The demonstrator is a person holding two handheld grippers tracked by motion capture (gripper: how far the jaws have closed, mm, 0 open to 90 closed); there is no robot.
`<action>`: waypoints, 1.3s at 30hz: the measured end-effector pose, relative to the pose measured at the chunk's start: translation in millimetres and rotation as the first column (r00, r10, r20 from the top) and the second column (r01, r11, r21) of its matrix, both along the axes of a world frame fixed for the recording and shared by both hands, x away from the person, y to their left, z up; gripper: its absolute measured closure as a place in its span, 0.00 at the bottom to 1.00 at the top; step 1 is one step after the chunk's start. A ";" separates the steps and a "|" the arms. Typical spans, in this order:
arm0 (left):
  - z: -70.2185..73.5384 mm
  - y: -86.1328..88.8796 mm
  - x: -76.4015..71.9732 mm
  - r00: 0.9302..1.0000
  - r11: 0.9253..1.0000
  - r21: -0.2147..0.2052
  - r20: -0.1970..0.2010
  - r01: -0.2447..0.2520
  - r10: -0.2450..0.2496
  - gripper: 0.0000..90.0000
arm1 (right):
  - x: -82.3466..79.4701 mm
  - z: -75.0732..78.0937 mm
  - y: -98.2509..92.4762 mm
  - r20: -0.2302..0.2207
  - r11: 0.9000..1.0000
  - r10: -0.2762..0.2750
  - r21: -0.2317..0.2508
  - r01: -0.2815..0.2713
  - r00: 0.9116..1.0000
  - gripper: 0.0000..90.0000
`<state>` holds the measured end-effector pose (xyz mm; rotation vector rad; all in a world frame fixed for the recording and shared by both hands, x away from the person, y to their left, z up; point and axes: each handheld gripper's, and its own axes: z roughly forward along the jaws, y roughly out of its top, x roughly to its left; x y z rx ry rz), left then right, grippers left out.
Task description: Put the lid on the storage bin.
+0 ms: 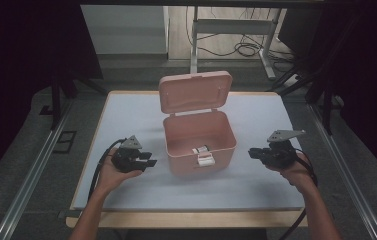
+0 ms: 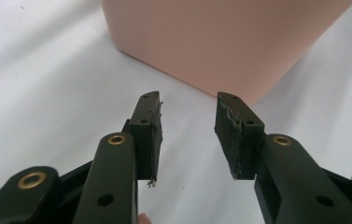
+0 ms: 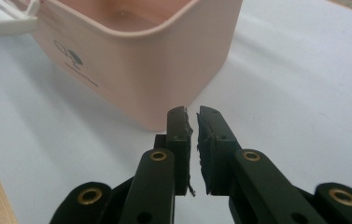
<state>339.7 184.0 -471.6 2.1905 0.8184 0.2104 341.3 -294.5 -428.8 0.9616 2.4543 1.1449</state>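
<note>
A pink plastic box [image 1: 199, 141] with rounded corners sits near the middle of the white-topped desk [image 1: 126, 115], its hinged lid [image 1: 194, 91] standing open at the back and a white latch [image 1: 205, 160] hanging on its front wall (a small printed mark shows on that wall in the right gripper view). The left gripper [image 1: 148, 163] lies just left of the box, its fingers [image 2: 148, 135] spread apart with nothing between them. The right gripper [image 1: 252, 153] rests to the right of the box, fingers [image 3: 179, 149] nearly together, a thin gap left, gripping nothing.
</note>
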 end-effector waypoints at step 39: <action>62.1 16.8 30.9 0.998 0.998 -0.044 0.047 -0.049 0.051 0.66 | -3.7 -39.9 0.6 -0.068 1.000 -0.003 0.005 0.003 0.998 0.85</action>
